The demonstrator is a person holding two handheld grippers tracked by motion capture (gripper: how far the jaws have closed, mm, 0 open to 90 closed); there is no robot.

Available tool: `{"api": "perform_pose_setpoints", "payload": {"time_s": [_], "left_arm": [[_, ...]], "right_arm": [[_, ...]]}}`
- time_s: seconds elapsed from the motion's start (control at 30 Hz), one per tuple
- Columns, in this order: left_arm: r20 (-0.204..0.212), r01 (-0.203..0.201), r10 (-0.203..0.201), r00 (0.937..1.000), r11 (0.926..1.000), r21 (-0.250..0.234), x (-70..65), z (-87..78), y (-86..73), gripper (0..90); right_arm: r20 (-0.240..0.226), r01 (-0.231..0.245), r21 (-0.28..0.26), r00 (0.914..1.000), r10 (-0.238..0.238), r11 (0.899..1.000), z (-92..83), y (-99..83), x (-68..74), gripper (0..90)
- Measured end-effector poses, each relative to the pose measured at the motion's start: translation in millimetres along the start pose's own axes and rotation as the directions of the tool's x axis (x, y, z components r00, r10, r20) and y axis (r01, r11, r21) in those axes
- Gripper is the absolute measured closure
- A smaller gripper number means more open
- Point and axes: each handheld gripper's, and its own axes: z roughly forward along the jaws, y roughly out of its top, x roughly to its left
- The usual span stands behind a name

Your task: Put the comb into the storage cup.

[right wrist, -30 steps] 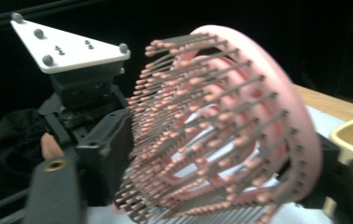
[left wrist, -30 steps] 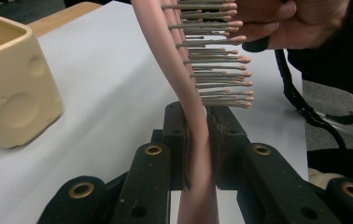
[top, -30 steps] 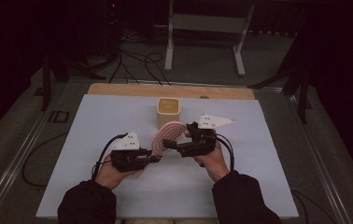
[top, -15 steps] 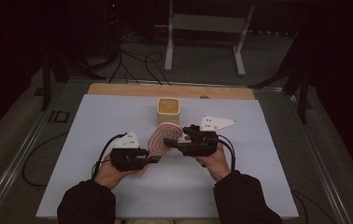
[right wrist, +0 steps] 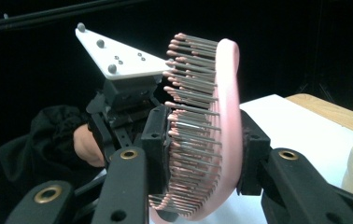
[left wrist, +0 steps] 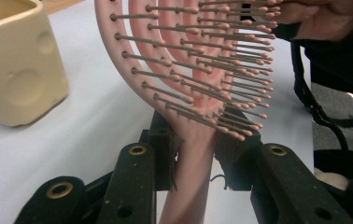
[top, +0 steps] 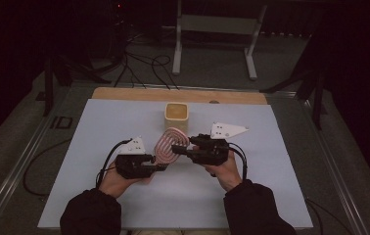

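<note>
above table, hairbrush point(top: 169, 145) upright, handle seemingly down-left

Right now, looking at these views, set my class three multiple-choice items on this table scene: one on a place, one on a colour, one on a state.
1. Where does the cream cup stand?
A. beyond the hairbrush, toward the table's far edge
B. between the person's sleeves
C. on the floor

2. What colour is the hairbrush's body?
A. blue
B. pink
C. green

3. How is the hairbrush held?
A. it lies loose on the table
B. it stands inside the cup
C. left gripper on its handle, right gripper across its head

Answers: 1 A, the high view shows the cup behind the brush. 2 B, both gripper views show pink. 3 C, jaws press on handle and head.
</note>
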Motion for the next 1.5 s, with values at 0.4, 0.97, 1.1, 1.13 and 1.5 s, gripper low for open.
{"api": "perform_pose_setpoints", "payload": {"time_s": [0.4,0.97,1.1,1.13,1.5], "left_arm": [[-0.028,0.024,-0.024,0.9993,0.9996,-0.012,1.2,-0.4,-0.7,61.1],[-0.074,0.041,-0.043,0.9963,0.9989,-0.021,1.0,1.1,-1.9,34.4],[-0.091,0.045,-0.048,0.9947,0.9984,-0.033,1.0,-0.1,-2.0,28.5],[-0.1,0.047,-0.05,0.9937,0.9982,-0.038,1.1,-0.6,-2.0,26.8],[-0.177,0.066,-0.087,0.9804,0.9907,-0.118,3.8,-13.7,-3.4,9.9]], "right_arm": [[0.066,-0.025,-0.017,0.9975,0.026,1.0,3.1,1.3,2.2,65.0],[0.108,-0.055,-0.044,0.9924,0.059,0.998,2.5,3.4,0.7,65.6],[0.119,-0.062,-0.051,0.9906,0.068,0.997,1.3,3.7,0.0,65.7],[0.121,-0.061,-0.052,0.9904,0.067,0.997,0.9,3.6,-0.4,65.6],[0.147,-0.061,-0.07,0.9866,0.07,0.996,-2.4,4.8,-2.3,65.6]]}}
